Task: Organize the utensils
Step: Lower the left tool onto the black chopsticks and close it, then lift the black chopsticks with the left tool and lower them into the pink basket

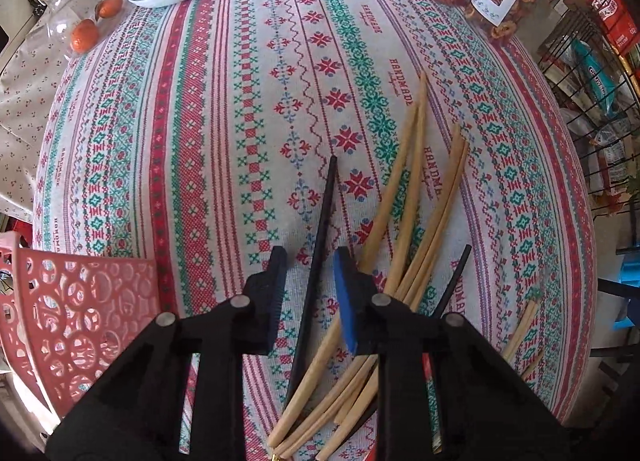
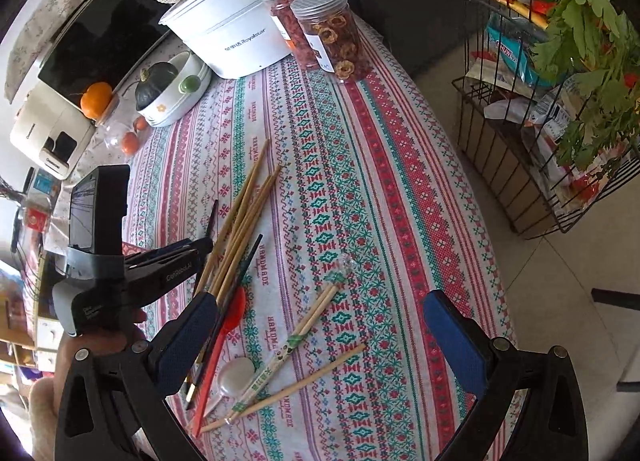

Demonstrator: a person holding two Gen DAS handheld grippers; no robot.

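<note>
In the left wrist view my left gripper (image 1: 310, 265) points down at the patterned tablecloth. Its pads stand narrowly apart on either side of a black chopstick (image 1: 326, 197), with a small gap at each side. A fan of bamboo chopsticks (image 1: 404, 197) lies just to the right of it, and a second black chopstick (image 1: 454, 281) lies further right. The right wrist view shows my right gripper (image 2: 324, 337) wide open above paper-sleeved chopsticks (image 2: 288, 349), a loose bamboo chopstick (image 2: 304, 381), a red spoon (image 2: 234, 313) and a white spoon (image 2: 236, 377). It holds nothing. The hand-held left gripper (image 2: 202, 247) is at that bamboo bunch (image 2: 244, 213).
A pink perforated basket (image 1: 80, 313) stands at the near left. At the table's far end are a white pot (image 2: 228, 37), two snack jars (image 2: 336, 33) and a bowl with a squash (image 2: 168, 89). A wire rack (image 2: 520, 165) stands on the floor past the table's right edge.
</note>
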